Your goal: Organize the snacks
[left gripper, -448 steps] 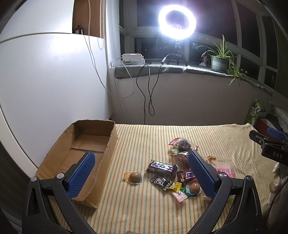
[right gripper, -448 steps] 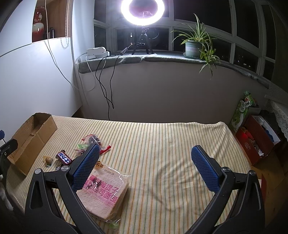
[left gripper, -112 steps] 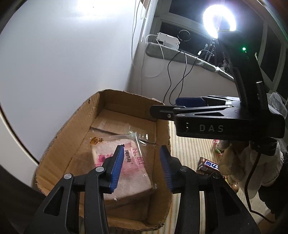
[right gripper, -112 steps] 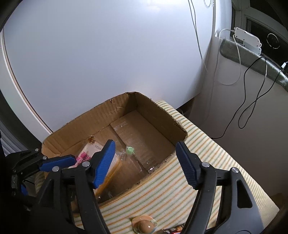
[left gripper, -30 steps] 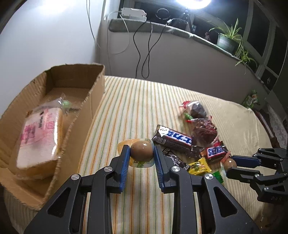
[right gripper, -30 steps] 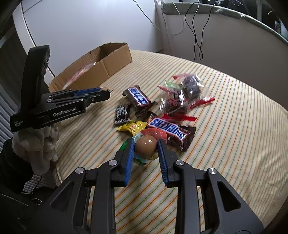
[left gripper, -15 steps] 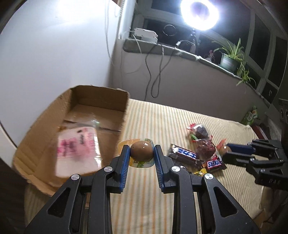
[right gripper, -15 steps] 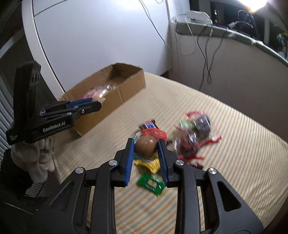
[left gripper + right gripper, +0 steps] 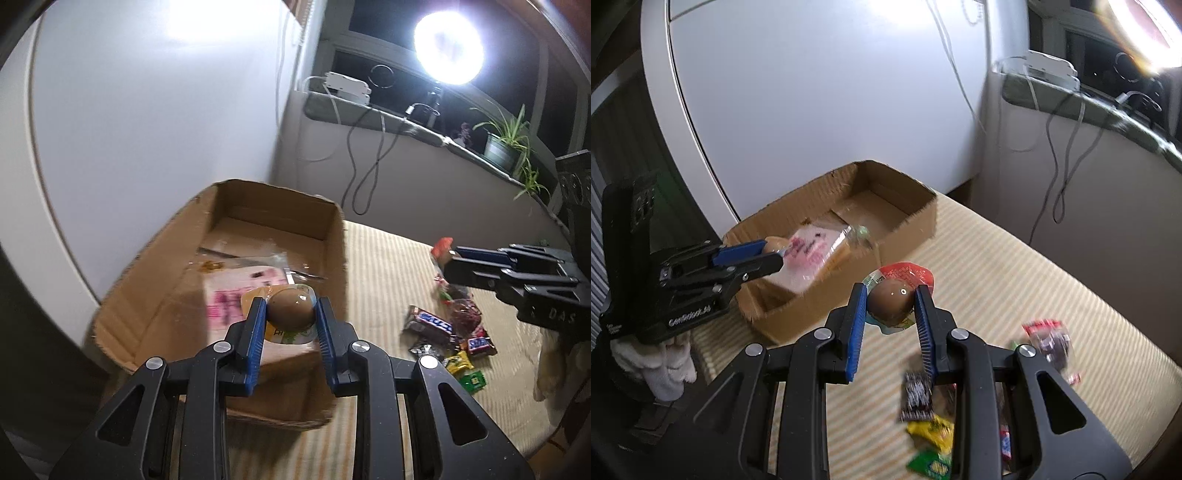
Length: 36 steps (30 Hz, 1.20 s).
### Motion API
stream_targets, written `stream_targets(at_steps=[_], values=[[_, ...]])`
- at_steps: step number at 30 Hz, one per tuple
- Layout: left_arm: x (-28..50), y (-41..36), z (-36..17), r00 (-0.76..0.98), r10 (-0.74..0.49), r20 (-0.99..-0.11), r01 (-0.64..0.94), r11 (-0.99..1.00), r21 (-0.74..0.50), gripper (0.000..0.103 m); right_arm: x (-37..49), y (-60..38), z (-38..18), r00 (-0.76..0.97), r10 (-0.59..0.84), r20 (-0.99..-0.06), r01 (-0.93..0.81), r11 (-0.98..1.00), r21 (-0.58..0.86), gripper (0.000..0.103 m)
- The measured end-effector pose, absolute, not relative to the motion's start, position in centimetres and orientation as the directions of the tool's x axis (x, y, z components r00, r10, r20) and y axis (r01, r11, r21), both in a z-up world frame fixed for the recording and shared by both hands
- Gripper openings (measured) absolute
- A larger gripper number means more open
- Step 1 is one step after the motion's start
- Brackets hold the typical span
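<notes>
Two eggs are in the air at once, one in each of our grippers, and both are headed for the cardboard box (image 9: 334,236) at the left of the striped cloth (image 9: 1015,266). Starting at the left, the box sits against the white wall (image 9: 147,129) and already holds a bag of sliced bread (image 9: 812,254) with pink print. Our left gripper (image 9: 290,314) hangs over the near end of that box, its jaws clamped on a brown egg in a clear pack (image 9: 290,308) with a yellow backing; the bread lies right below it. Moving right, our right gripper (image 9: 891,301) is clamped on a second egg (image 9: 890,301), this one with a red and green backing, and it hovers over the cloth just beside the box's near wall, not yet above the opening. Farther right the other snacks lie loose on the cloth: wrapped chocolate bars (image 9: 428,321), dark bagged sweets (image 9: 463,312), a yellow sweet (image 9: 931,430) and a green one (image 9: 929,467).

We judge this to be the carry-and-drop step. Next, we should lower the left egg into the box and open the jaws, then bring the right egg over the wall and do the same.
</notes>
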<state>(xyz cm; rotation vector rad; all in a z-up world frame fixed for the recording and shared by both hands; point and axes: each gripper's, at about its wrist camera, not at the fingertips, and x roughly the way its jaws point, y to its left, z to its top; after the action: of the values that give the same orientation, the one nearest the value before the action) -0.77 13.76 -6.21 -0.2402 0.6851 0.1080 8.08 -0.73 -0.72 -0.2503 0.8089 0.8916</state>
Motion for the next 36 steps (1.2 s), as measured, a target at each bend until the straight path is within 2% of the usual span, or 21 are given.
stream_targets(at_steps=[15, 31, 32, 33, 34, 35, 36], values=[[-0.9, 16.8, -7.3, 0.756, 0.060, -0.652, -0.234, 0.955, -0.184, 0.026, 10.1, 6.5, -2.9, 0.312, 0.591, -0.744, -0.822, 0.561, 0.100, 0.027], [-0.8, 17.5, -7.7, 0.749, 0.071, -0.658, -0.255, 0.949, -0.188, 0.029, 11.0, 9.4, -4.2, 0.281, 0.580, -0.765, -0.837, 0.537, 0.100, 0.028], [-0.8, 17.5, -7.6, 0.748, 0.074, -0.659, -0.258, 0.948, -0.187, 0.031, 11.0, 9.4, -4.2, 0.280, 0.579, -0.766, -0.837, 0.538, 0.100, 0.031], [-0.8, 17.5, -7.6, 0.747, 0.077, -0.660, -0.261, 0.948, -0.185, 0.041, 11.1, 9.4, -4.1, 0.283, 0.579, -0.765, -0.837, 0.539, 0.099, 0.035], [-0.8, 17.5, -7.5, 0.749, 0.083, -0.657, -0.264, 0.947, -0.182, 0.053, 11.1, 9.4, -4.0, 0.287, 0.579, -0.763, -0.835, 0.541, 0.097, 0.050], [-0.9, 17.5, -7.4, 0.753, 0.091, -0.651, -0.268, 0.947, -0.178, 0.056, 11.1, 9.4, -3.9, 0.294, 0.582, -0.758, -0.834, 0.544, 0.094, 0.065], [-1.0, 17.5, -7.3, 0.755, 0.094, -0.649, -0.269, 0.947, -0.176, 0.057, 11.0, 9.3, -3.8, 0.303, 0.585, -0.752, -0.832, 0.547, 0.091, 0.070]])
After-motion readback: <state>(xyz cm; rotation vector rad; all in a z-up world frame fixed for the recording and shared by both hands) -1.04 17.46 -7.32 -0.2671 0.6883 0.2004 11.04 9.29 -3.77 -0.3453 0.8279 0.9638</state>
